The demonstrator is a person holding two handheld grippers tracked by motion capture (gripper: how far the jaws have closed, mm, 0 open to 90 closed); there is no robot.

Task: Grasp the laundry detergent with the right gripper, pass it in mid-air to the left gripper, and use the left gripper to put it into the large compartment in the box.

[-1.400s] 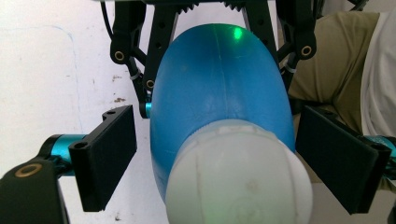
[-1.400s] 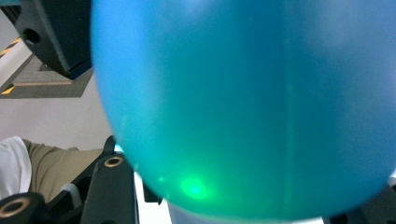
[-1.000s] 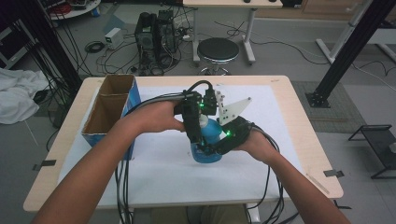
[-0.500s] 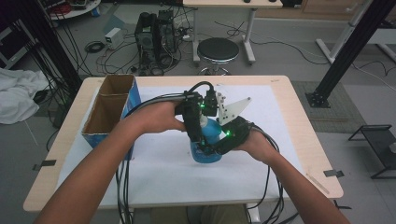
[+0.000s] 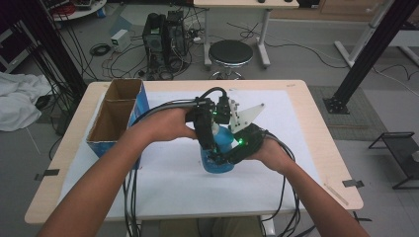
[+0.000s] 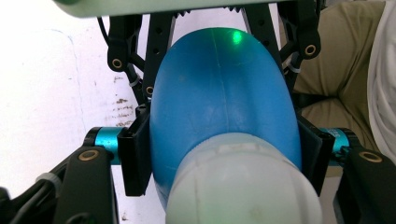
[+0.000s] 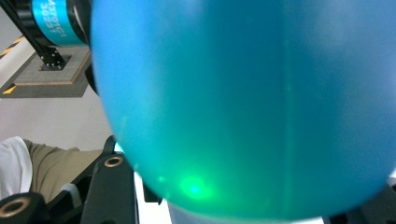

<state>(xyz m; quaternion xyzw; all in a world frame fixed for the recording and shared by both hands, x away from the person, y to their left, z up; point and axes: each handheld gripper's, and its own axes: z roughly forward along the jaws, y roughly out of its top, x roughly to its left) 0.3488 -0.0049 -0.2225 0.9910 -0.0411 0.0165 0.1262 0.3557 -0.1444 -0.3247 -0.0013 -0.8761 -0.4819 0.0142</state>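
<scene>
Currently, a blue bottle point(image 5: 221, 157) is held upright near the middle of the table point(image 5: 316, 148), on a white sheet point(image 5: 173, 177) that covers most of the tabletop. The bottle is gripped by both tools at once. The left gripper point(image 5: 206, 140) is brought in from the left and reaches down over the bottle's upper part; in the left gripper view its two black pads are seen pressed against opposite flanks of the blue body point(image 6: 224, 107), just behind the white cap point(image 6: 243, 186). These jaws have just been closing — the bottle lies between them and is now clamped. The right gripper point(image 5: 232, 157) is applied from the right, lower on the bottle, and is likewise clamped on it; in the right gripper view the blue wall point(image 7: 252, 107) is seen pressed up close to the lens, with a green light spot reflected on it.

A cardboard box point(image 5: 116, 118) with two open compartments and a blue outer side is placed at the left of the table, well apart from the bottle. A round black stool point(image 5: 231, 52) is seen on the floor beyond the far edge — near it, a stack of black equipment point(image 5: 165, 37) with trailing cables.
</scene>
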